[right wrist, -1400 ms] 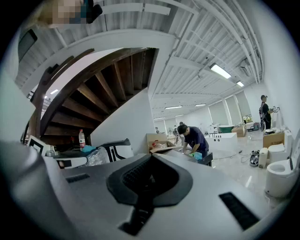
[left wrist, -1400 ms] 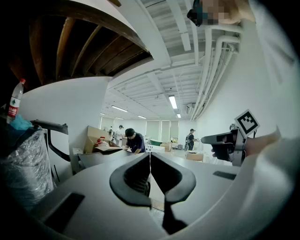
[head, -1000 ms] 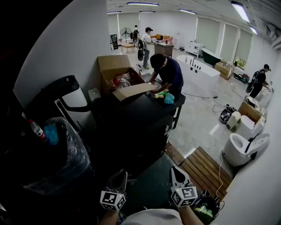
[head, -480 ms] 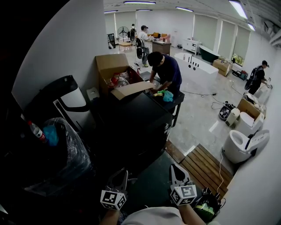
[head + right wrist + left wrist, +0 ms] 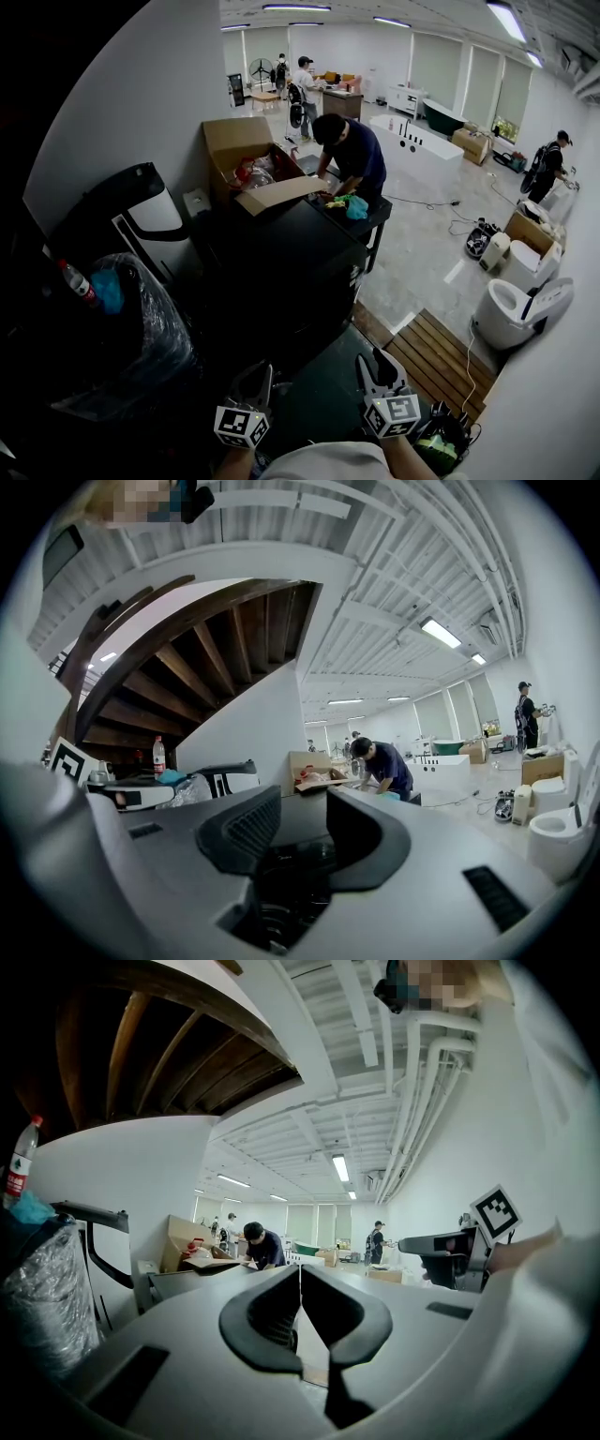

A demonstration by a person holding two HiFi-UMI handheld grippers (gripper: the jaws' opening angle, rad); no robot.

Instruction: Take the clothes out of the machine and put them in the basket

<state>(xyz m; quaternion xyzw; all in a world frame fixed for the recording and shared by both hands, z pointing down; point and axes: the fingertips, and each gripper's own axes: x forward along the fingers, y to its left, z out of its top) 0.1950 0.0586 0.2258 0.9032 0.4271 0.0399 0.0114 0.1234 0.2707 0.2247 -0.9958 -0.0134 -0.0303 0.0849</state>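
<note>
Both grippers sit at the bottom of the head view, pointing level at a big black machine (image 5: 291,267) just ahead of them. My left gripper (image 5: 262,371) is shut: in the left gripper view its jaws (image 5: 300,1277) meet with nothing between them. My right gripper (image 5: 375,360) is open; its jaws (image 5: 305,808) have just been opening, and the gap between them is empty. Low on the right, beside my right hand, a dark container (image 5: 441,448) holds a green cloth. No clothes inside the machine are visible.
A bin lined with clear plastic (image 5: 131,323), with a bottle on it, stands at the left. Behind the machine are an open cardboard box (image 5: 246,150) and a person (image 5: 352,155) bent over a table. A wooden slatted platform (image 5: 436,361) and toilets (image 5: 514,319) lie to the right.
The right gripper's jaws have parted from shut to open. The left gripper has stayed shut, and both hands have kept their place.
</note>
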